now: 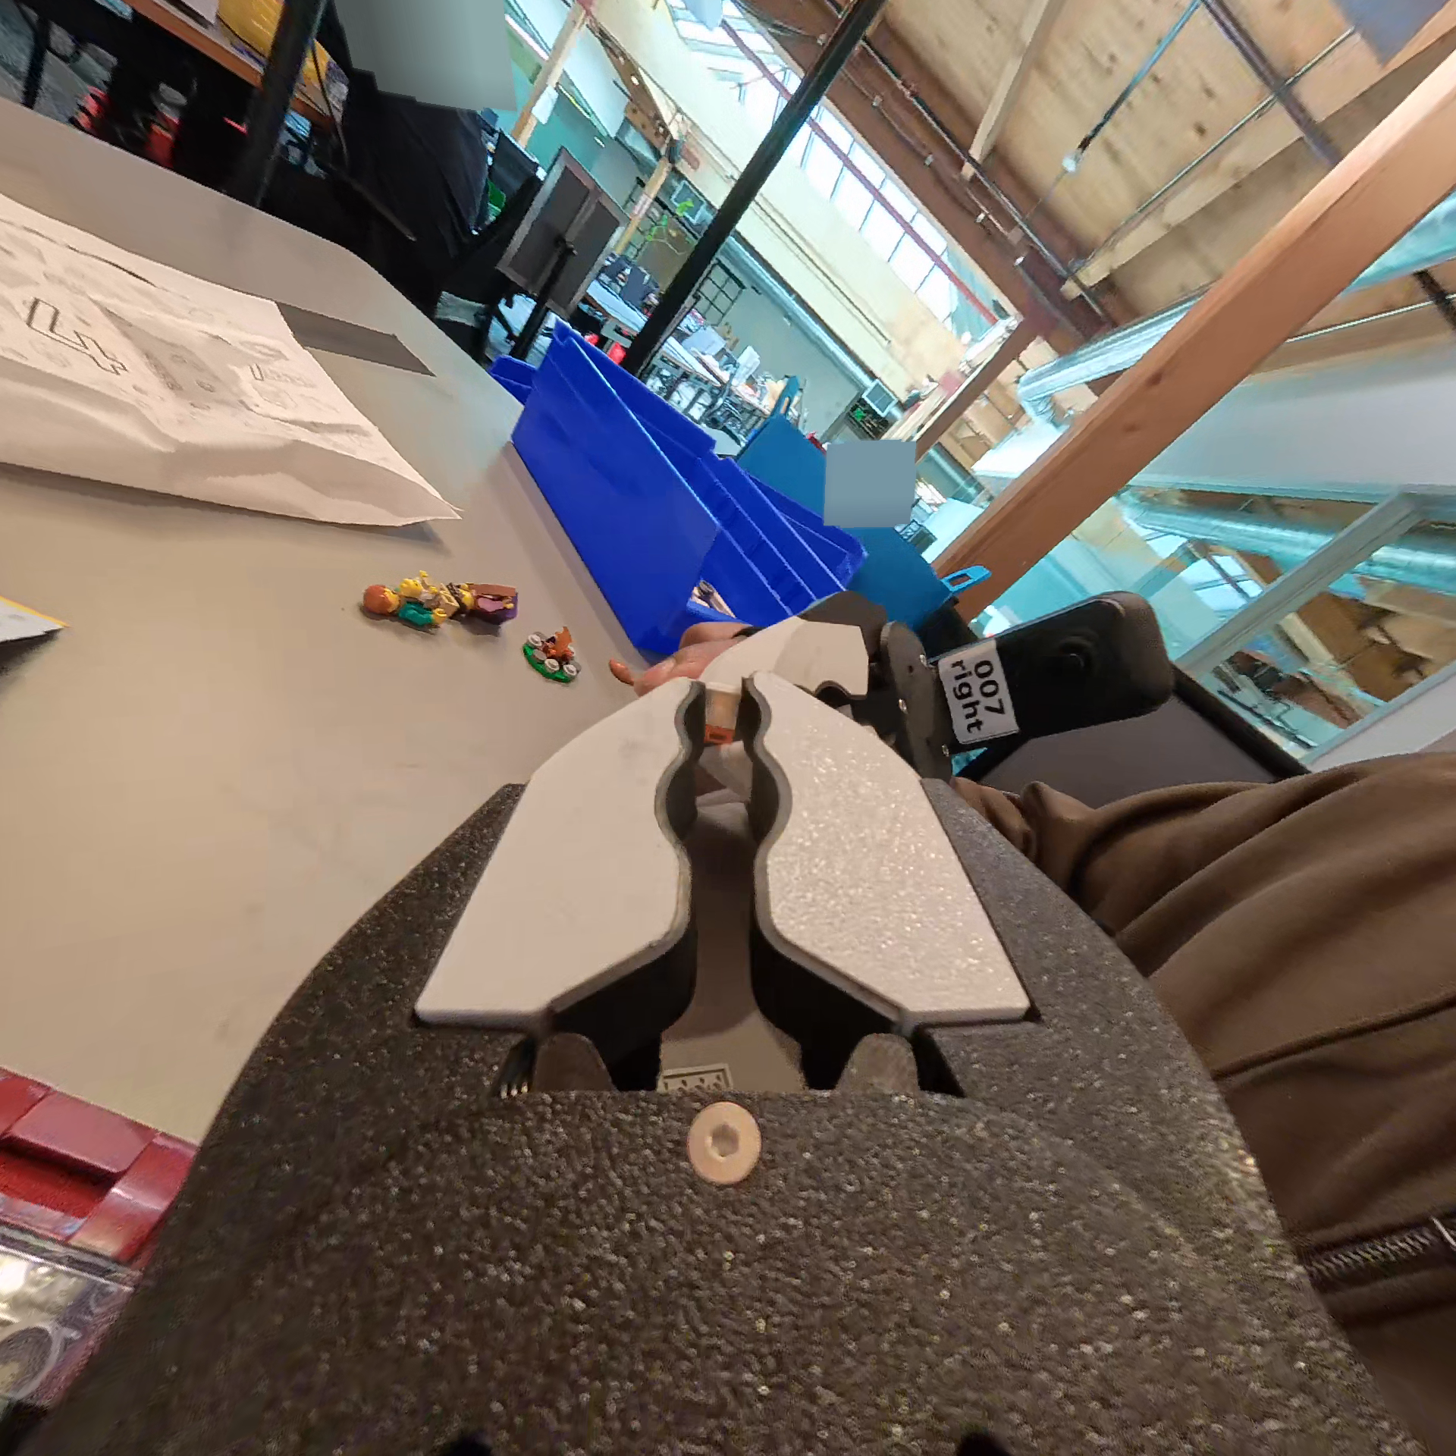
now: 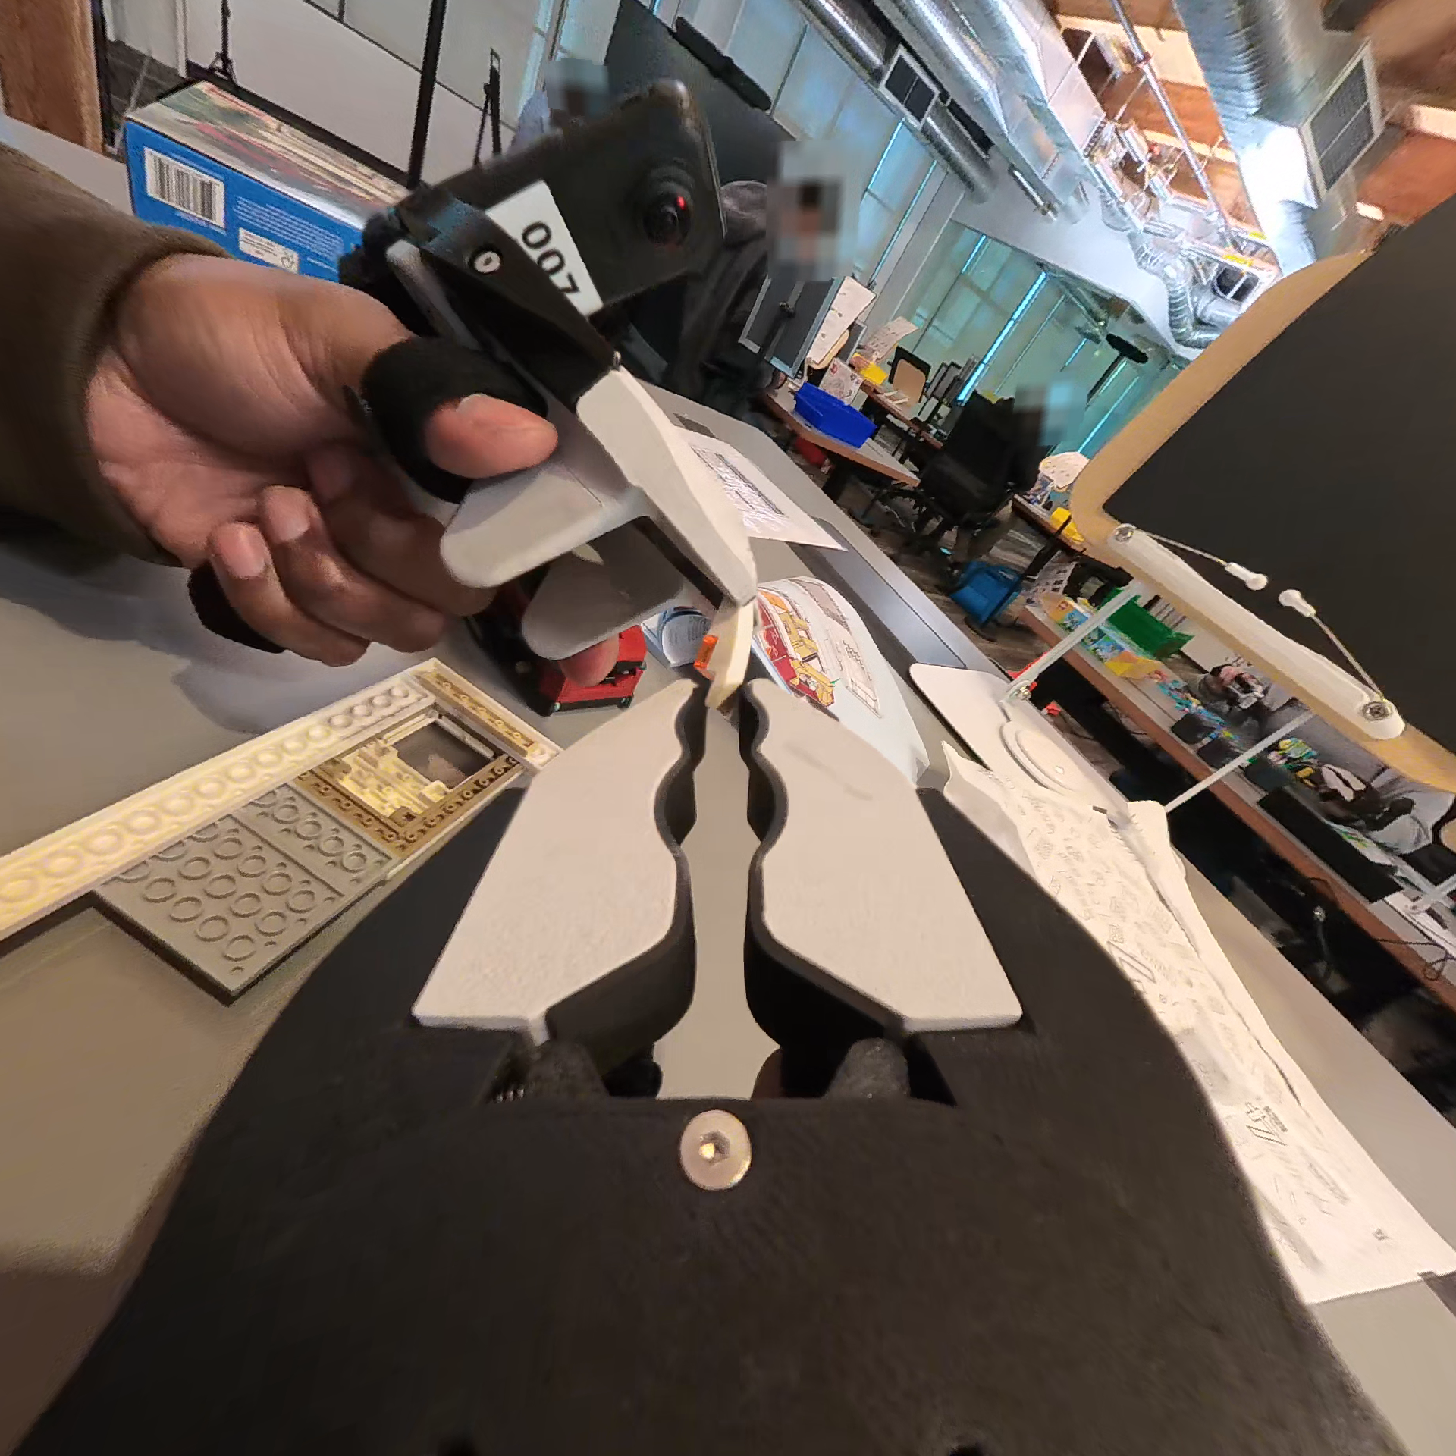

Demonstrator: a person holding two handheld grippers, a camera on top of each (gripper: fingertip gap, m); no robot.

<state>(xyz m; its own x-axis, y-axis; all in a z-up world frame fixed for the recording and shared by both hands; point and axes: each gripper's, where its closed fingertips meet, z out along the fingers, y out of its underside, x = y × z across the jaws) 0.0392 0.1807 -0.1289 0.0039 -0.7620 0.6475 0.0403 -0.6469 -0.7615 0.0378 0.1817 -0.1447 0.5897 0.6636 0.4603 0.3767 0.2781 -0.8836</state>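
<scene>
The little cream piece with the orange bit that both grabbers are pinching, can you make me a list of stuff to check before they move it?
1. Left gripper has the cream piece between its tips: ok.
2. Right gripper pinches the piece's other end: ok, though how firmly is hard to tell.
3. Orange bit on the piece: ok, attached at its side.
4. Piece lifted off the grey table: ok, it is in the air.
5. Minifigures and green round piece out of the way: ok.
6. Upside-down plate build clear of both grippers: ok, off to the side.
</scene>
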